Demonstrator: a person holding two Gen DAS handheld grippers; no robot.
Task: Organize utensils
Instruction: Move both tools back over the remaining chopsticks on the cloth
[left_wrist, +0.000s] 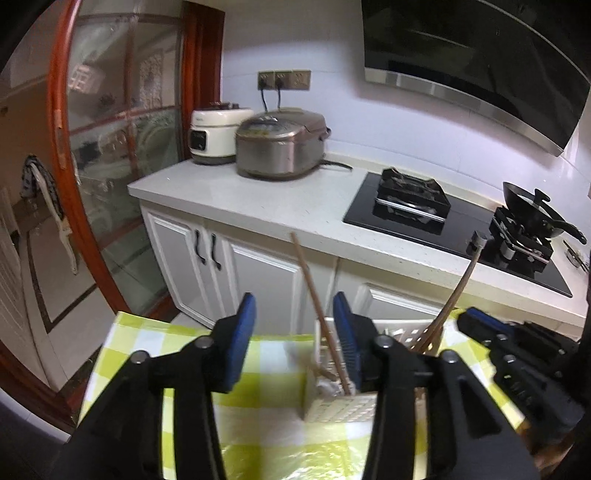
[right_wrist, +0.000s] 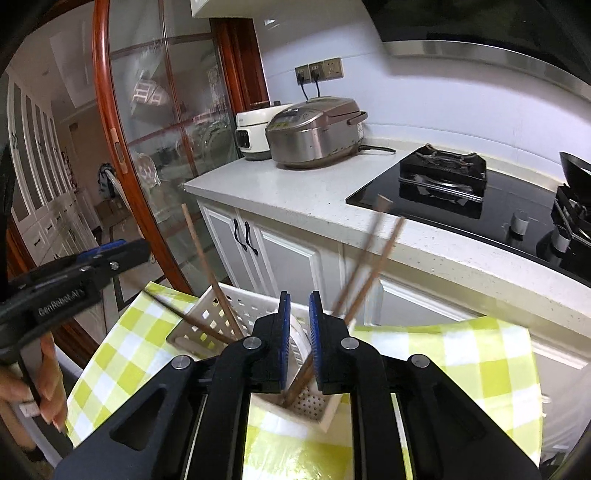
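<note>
Both hand-held grippers are held over a table covered with a green-and-white checked cloth (left_wrist: 155, 369). On the left hand-held gripper (left_wrist: 295, 334) the blue pads are spread well apart and nothing is pinched between them; one chopstick (left_wrist: 314, 295) is seen just inside its right-hand pad, but the pads are not pressed on it. On the right hand-held gripper (right_wrist: 298, 339) the blue pads are drawn close with a narrow gap left between them, and no utensil is seen clamped in that gap. A white perforated utensil holder (right_wrist: 236, 314) is stood on the cloth near the table's far edge, directly beneath both grippers. Several wooden chopsticks (right_wrist: 373, 269) are leaned inside it, some tilted left and others tilted right, their upper ends raised above the rim. Beyond the table, a white counter (left_wrist: 288, 206) is seen, with a metal rice cooker (left_wrist: 280, 144) and a white cooker (left_wrist: 210, 133) set on it, beside a black gas hob (left_wrist: 436, 218).
</note>
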